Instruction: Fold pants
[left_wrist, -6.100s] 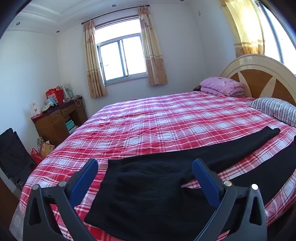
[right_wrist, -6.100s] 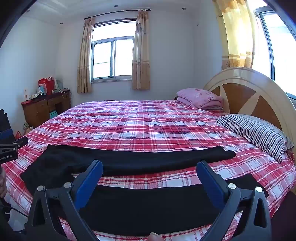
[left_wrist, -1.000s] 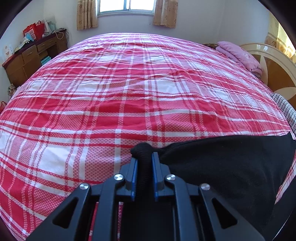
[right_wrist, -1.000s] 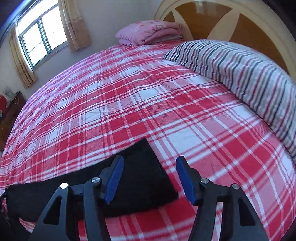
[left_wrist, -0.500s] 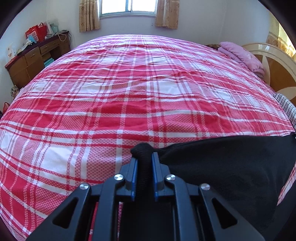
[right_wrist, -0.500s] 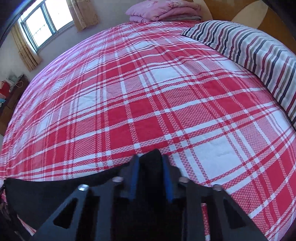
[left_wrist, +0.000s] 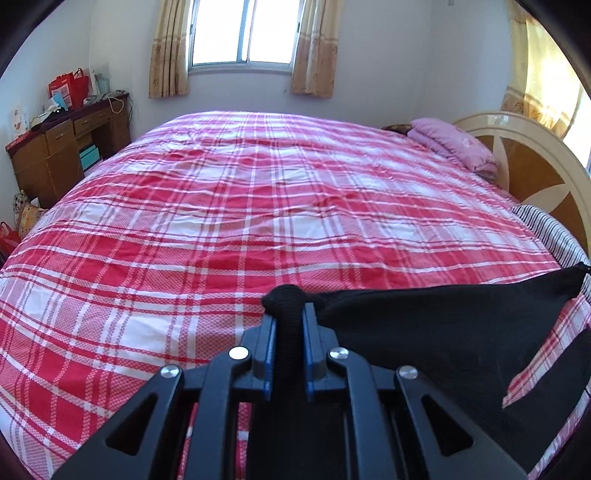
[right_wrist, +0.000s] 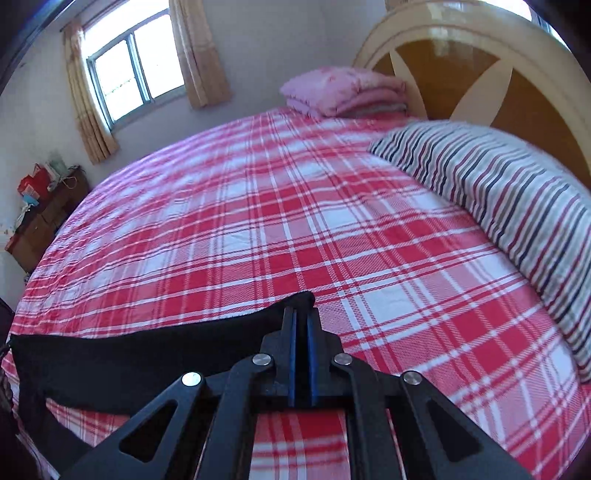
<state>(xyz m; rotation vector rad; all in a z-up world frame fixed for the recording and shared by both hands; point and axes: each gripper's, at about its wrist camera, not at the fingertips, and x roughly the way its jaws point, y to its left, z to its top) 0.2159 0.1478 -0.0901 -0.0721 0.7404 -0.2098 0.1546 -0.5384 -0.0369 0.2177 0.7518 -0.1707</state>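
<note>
Pants (left_wrist: 424, 332), black ones, are seen in the left wrist view stretched from the bottom centre out to the right edge of the frame, lifted a bit off the red plaid bedspread (left_wrist: 258, 221). A bunched bit of the fabric is pinched tight between the blue pads of the left gripper (left_wrist: 290, 321), with a little knob of cloth poking out past the tips. A wooden desk (left_wrist: 62, 151) is parked at the upper left, a folded pink blanket (left_wrist: 454, 144) at the upper right by the headboard (left_wrist: 535, 162), and a window (left_wrist: 243, 33) is set at top centre.

Over in the right wrist view, the pants (right_wrist: 129, 354) are spread from the bottom centre off to the left edge. The right gripper (right_wrist: 301, 325) has just been closing, and its pads are now pressed together on a thin corner of the black cloth, whose point sticks up just left of the tips. A striped pillow (right_wrist: 498, 192) is laid along the right side, well apart from the pants, with the pink blanket (right_wrist: 340, 88) stacked at top centre.
</note>
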